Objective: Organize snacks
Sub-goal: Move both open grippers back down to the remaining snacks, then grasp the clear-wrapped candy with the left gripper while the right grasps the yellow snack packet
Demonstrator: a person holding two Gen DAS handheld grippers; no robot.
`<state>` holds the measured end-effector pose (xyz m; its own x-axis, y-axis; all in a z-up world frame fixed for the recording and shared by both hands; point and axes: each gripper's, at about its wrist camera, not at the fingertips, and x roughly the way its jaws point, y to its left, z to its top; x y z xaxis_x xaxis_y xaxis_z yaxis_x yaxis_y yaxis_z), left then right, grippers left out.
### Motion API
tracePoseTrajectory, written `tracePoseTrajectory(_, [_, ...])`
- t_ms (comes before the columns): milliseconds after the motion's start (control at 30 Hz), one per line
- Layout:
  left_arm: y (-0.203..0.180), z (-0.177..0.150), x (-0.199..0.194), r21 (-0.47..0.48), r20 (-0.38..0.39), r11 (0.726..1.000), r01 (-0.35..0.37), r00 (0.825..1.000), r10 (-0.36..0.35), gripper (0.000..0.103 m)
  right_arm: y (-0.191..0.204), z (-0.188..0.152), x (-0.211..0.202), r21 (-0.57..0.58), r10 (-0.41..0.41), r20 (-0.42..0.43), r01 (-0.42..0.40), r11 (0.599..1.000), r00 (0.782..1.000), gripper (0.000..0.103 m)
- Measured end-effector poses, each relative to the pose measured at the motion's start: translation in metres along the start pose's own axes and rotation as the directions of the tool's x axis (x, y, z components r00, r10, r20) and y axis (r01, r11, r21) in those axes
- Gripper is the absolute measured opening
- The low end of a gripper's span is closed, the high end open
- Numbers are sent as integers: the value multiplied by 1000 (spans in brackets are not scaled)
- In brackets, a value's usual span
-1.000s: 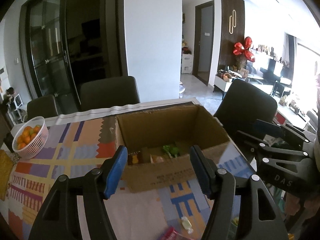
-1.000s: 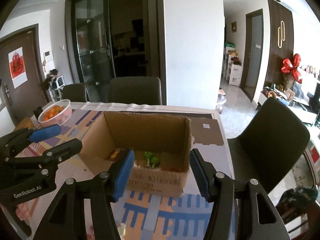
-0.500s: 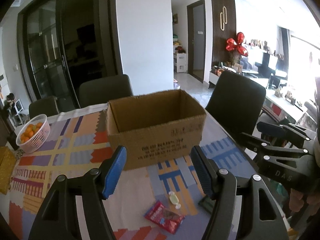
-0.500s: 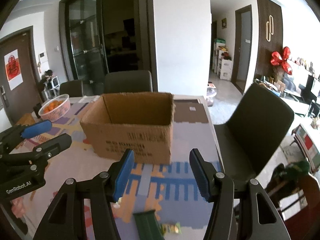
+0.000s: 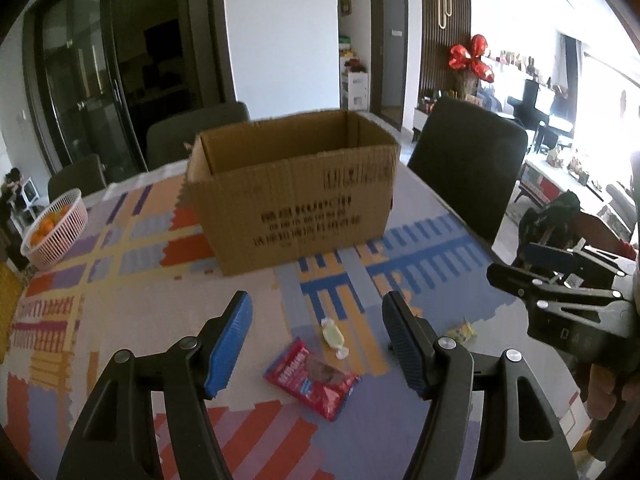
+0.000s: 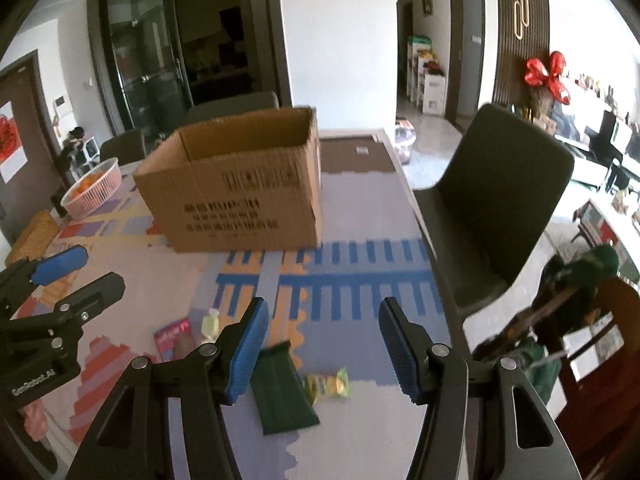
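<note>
The left gripper hangs above the table with its blue-padded jaws spread wide, gripping nothing. The right gripper sits level beside it, likewise spread wide.

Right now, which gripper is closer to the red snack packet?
Left. The left gripper hangs open just above the red snack packet, which lies between its fingers. The right gripper is off to the packet's right, over the green packet.

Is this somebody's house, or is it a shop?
Most likely a home's dining room. There is a table with a colourful patterned cloth, dark dining chairs around it, a pink basket of oranges, and a living area beyond with a red bow decoration.
</note>
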<state>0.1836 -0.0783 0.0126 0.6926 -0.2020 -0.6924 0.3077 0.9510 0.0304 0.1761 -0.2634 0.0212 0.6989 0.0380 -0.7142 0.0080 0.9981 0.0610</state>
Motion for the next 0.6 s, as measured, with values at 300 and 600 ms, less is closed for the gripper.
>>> tracePoseTrajectory(300, [-1, -27, 21, 11, -79, 1000, 23, 997, -22, 66, -1, -40, 27, 35, -7, -112, 11, 999, 994, 58])
tracePoseTrajectory(600, [-5, -36, 50, 25, -124, 999, 46, 991, -42, 61, -12, -63, 51, 122, 24, -195, 0, 993, 980, 58])
